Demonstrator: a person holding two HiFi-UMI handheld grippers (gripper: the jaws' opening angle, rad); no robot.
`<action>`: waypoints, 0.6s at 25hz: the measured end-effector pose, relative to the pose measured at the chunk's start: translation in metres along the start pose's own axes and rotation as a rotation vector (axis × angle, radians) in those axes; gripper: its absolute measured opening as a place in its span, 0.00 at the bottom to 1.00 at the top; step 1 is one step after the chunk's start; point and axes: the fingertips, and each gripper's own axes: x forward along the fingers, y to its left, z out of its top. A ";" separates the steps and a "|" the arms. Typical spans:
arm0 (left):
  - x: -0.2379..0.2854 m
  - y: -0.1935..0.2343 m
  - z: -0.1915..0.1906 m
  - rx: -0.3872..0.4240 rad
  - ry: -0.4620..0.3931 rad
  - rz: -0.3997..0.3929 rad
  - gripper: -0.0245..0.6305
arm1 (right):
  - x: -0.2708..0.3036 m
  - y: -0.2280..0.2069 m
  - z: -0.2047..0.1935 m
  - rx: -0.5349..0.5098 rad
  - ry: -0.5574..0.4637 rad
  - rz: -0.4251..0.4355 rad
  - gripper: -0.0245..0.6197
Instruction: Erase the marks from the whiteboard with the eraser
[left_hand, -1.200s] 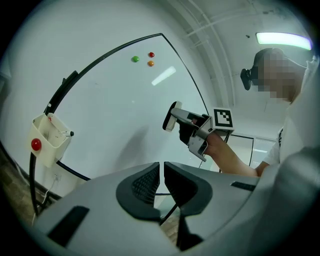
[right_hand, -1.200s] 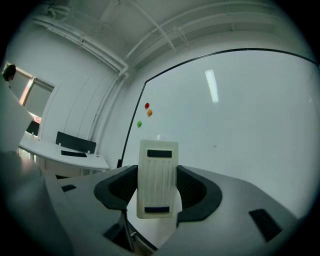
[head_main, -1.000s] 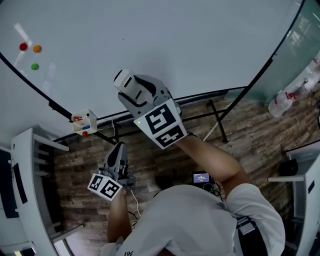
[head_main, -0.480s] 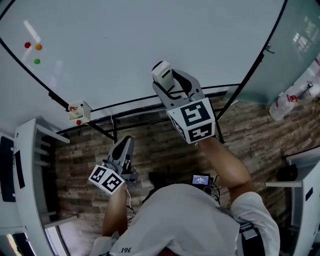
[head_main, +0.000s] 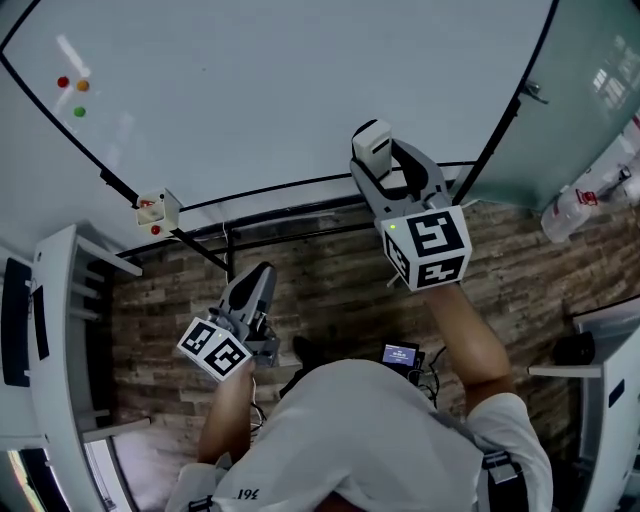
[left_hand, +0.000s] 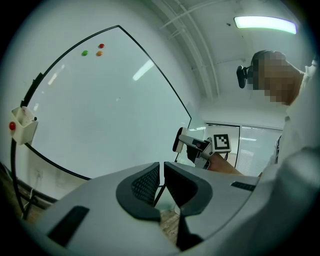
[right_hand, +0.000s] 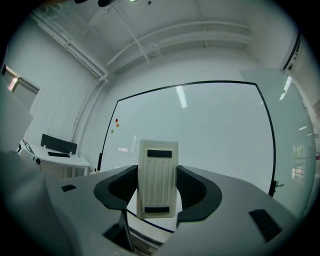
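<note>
The big whiteboard (head_main: 280, 90) fills the upper part of the head view, and I see no marks on it. My right gripper (head_main: 373, 150) is shut on the white eraser (head_main: 371, 140) near the board's lower edge, toward its right side. In the right gripper view the eraser (right_hand: 158, 178) stands upright between the jaws, its ribbed back toward the camera. My left gripper (head_main: 256, 278) hangs low over the floor, away from the board. In the left gripper view its jaws stand almost together with nothing between them, and the right gripper (left_hand: 187, 145) with the eraser (left_hand: 177, 139) shows beyond.
Three round magnets (head_main: 72, 92), red, orange and green, sit at the board's upper left. A small white holder (head_main: 156, 211) hangs at the board's lower left corner. The board's black stand legs (head_main: 300, 232) cross the wood floor. White desks (head_main: 60, 340) flank the left; a spray bottle (head_main: 580, 200) stands right.
My right gripper with the eraser has swept rightward along the board's lower edge. The left gripper has stayed low and shifted only slightly.
</note>
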 end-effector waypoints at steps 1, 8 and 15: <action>0.000 -0.004 -0.001 0.002 0.000 -0.001 0.07 | -0.007 -0.004 -0.002 0.002 0.001 -0.005 0.44; -0.007 -0.029 -0.010 0.009 -0.006 0.008 0.06 | -0.047 -0.023 -0.024 0.030 0.025 -0.019 0.44; -0.029 -0.049 -0.028 -0.009 -0.011 0.039 0.07 | -0.083 -0.026 -0.054 0.062 0.074 -0.001 0.44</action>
